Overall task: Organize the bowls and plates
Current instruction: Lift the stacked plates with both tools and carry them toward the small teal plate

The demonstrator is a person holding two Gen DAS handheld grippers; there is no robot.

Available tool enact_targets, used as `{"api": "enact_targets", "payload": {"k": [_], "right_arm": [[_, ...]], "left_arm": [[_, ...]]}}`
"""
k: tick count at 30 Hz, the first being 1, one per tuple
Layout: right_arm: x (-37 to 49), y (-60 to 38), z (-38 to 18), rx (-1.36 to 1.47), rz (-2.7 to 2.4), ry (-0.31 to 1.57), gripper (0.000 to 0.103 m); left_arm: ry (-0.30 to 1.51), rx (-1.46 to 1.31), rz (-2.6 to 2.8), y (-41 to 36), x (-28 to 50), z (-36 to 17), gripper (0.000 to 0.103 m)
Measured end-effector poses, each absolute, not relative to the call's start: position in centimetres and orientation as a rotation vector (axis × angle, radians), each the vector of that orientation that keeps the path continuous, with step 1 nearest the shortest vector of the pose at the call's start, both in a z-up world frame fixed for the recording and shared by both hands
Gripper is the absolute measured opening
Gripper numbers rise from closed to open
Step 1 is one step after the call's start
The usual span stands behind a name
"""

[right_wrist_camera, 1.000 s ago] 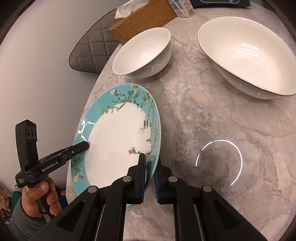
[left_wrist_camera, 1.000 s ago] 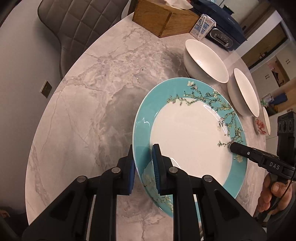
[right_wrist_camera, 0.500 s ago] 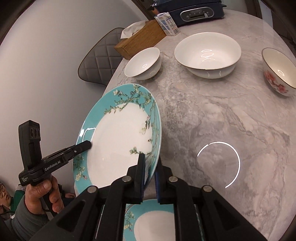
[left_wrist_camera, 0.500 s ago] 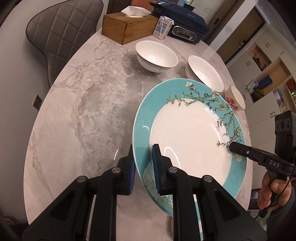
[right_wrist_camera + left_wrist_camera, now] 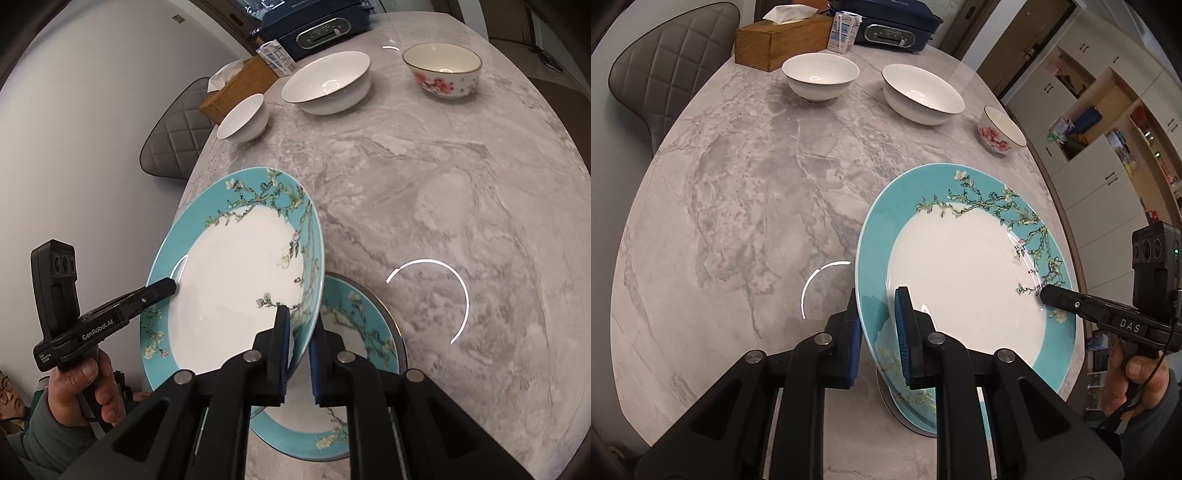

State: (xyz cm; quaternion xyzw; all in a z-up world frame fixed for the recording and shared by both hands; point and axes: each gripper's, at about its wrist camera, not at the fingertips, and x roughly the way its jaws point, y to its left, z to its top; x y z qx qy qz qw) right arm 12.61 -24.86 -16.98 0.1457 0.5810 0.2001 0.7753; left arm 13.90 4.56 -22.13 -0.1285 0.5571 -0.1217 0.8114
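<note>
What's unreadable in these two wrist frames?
- Lower teal plate: mostly hidden by the lifted teal plate and the right gripper fingers in the right wrist view; only a sliver shows in the left wrist view.
- Carton print: too small in both views.
- Appliance: cut off by the top edge.

The held plate [image 5: 960, 280] has a white centre and a turquoise rim painted with pale blossom branches, and the plate under it [image 5: 354, 321] bears the same pattern. The tabletop [image 5: 746, 192] is grey veined marble. On it stand two plain white bowls [image 5: 820, 75] [image 5: 923, 92] and a white bowl with pink flowers [image 5: 999, 129], a brown wooden tissue box [image 5: 779, 42] and a dark blue appliance [image 5: 897, 26].
</note>
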Motion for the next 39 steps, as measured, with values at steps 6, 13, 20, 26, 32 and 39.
{"api": "enact_targets", "payload": {"k": [6,13,20,26,32,39], "right_arm": [[8.8,-26.7,-19.6,0.34,0.362,1.29,0.011],[7.2,-27.0,-20.6,0.292,0.325,1.283,0.012],[6.9,-27.4,-21.3,0.247,0.301,1.283,0.012],[6.9,-27.1,-21.6,0.177,0.297,1.28,0.014],[6.4,-26.7,-22.2,0.134,0.294,1.295,0.016],[6.5,-25.2,-22.2,0.044,0.307,1.301,0.025]], "left_arm": [[1.223,-0.236,-0.288,2.2,11.0,-25.0,0.015],[1.228,-0.193,-0.293,1.2,10.2,-26.8,0.015],[1.234,-0.179,-0.285,0.8,10.0,-27.8,0.015],[1.233,-0.166,-0.291,0.2,9.5,-28.0,0.015],[1.231,-0.169,-0.284,0.3,9.6,-28.0,0.015],[1.231,-0.169,-0.274,0.3,9.7,-27.9,0.015]]}}
